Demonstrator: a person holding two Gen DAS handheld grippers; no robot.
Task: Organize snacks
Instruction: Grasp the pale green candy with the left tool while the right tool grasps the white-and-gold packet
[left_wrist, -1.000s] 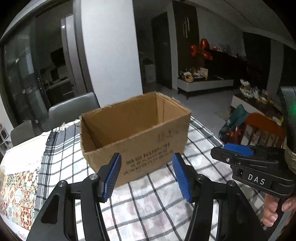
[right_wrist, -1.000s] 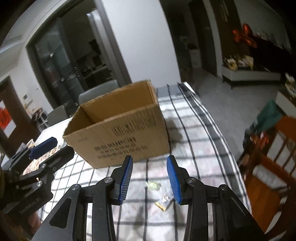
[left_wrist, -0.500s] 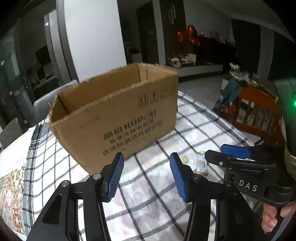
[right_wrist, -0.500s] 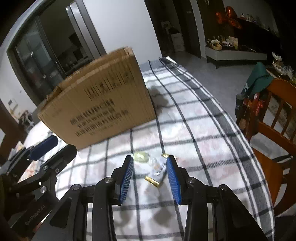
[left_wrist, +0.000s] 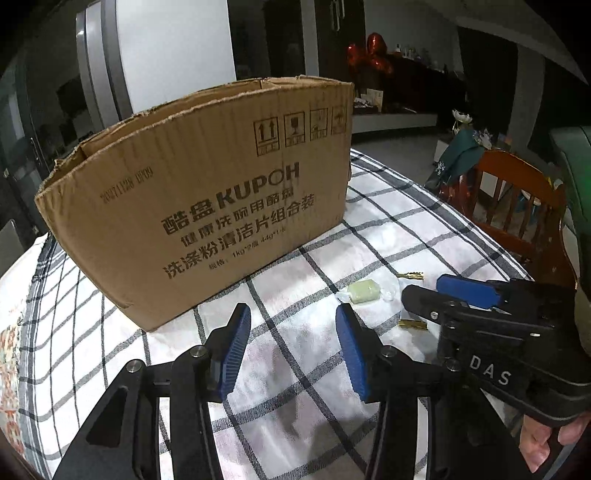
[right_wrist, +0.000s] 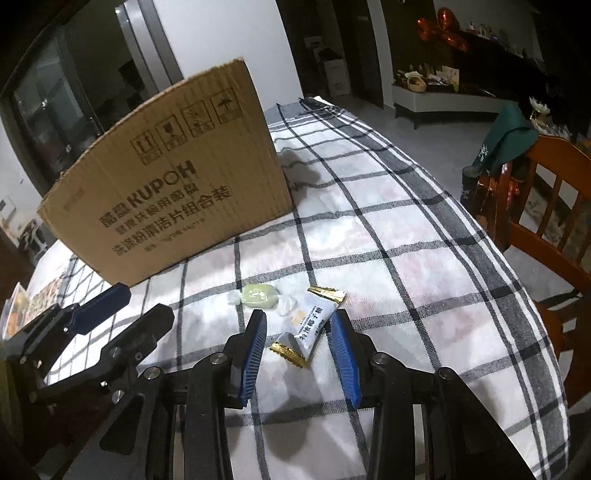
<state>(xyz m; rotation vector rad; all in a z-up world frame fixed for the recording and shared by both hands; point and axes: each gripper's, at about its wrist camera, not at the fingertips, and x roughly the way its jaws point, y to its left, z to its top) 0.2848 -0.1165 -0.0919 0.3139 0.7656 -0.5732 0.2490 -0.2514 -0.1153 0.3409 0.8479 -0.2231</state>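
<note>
From the left wrist view, the right gripper (left_wrist: 424, 295) hides most of the white packet (left_wrist: 412, 324). The cardboard box (right_wrist: 177, 177) interior is out of sight; its small print blurs.

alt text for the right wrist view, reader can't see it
The open right gripper brackets a white, gold-ended snack packet on a checked tablecloth. A pale green candy lies beside it, a cardboard box behind.
</note>
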